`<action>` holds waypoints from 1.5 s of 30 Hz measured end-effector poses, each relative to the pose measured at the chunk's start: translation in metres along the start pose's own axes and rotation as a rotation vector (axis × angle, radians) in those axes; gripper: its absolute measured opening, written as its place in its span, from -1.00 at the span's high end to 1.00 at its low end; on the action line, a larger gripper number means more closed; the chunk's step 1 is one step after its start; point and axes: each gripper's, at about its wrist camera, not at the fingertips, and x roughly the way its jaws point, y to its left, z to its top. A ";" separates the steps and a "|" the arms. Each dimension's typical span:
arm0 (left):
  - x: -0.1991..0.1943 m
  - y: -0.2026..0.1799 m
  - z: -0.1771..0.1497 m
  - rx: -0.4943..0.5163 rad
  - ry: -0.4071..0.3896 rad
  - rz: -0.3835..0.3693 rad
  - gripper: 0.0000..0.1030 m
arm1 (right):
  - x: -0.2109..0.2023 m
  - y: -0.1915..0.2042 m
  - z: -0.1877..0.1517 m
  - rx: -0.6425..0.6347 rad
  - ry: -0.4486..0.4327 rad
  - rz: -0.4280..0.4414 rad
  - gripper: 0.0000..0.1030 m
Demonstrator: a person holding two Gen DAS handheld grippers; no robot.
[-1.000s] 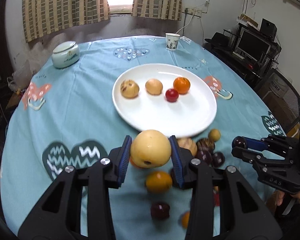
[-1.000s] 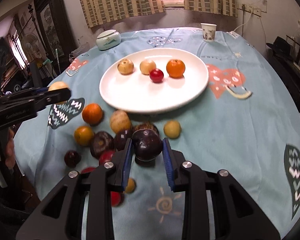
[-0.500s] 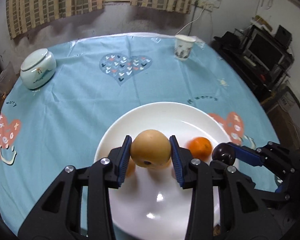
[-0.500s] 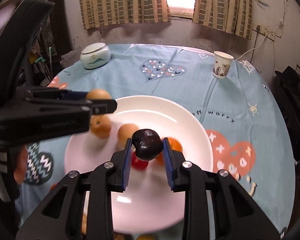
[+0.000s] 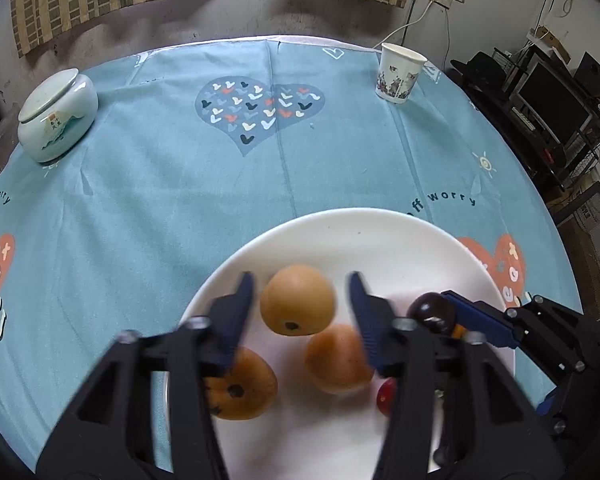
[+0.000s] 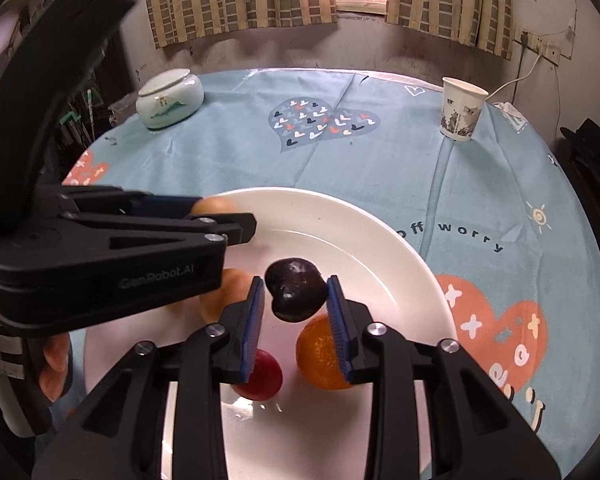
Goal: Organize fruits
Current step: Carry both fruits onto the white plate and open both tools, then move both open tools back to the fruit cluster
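Note:
A white plate [image 5: 340, 232] lies on the blue tablecloth. My left gripper [image 5: 300, 292] hangs over it, jaws opening, and a round yellow-brown fruit [image 5: 297, 300] sits between them with a gap on each side. Beneath lie a tan fruit [image 5: 338, 358], a spotted fruit [image 5: 240, 386] and a small red fruit [image 5: 386, 394]. My right gripper [image 6: 296, 300] is beside it, jaws also opening. A dark plum [image 6: 296, 294] sits loose between its pads, above an orange [image 6: 320, 356] and the red fruit [image 6: 260, 376].
A pale lidded ceramic jar [image 5: 56, 120] stands at the far left of the round table. A paper cup [image 5: 398, 76] stands at the far right. Shelves with electronics [image 5: 548, 100] lie beyond the right edge. A person's hand [image 6: 54, 364] holds the left gripper.
Both grippers moved from the loose fruit near the table's front edge to above the plate. Both were shut on their fruit; now the jaws have parted and the fruit sits loose.

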 end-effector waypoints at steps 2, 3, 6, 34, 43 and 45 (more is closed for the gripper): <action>-0.013 0.000 0.000 0.000 -0.043 0.015 -0.35 | -0.005 -0.001 0.000 0.003 -0.012 -0.041 -0.27; -0.020 -0.001 0.000 0.008 -0.050 0.014 -0.35 | -0.009 -0.001 0.000 0.002 -0.021 -0.046 -0.27; -0.050 0.002 -0.008 0.000 -0.078 -0.007 -0.61 | -0.026 -0.001 0.000 -0.002 -0.022 -0.052 -0.27; -0.148 0.011 -0.254 -0.022 -0.071 0.037 -0.91 | -0.167 0.035 -0.203 0.156 -0.070 0.021 -0.86; -0.168 0.006 -0.287 0.022 -0.056 0.019 -0.91 | -0.162 0.082 -0.238 0.021 0.028 0.145 -0.08; -0.169 0.002 -0.297 0.040 -0.034 -0.022 -0.91 | -0.155 0.087 -0.242 0.012 0.057 0.152 0.15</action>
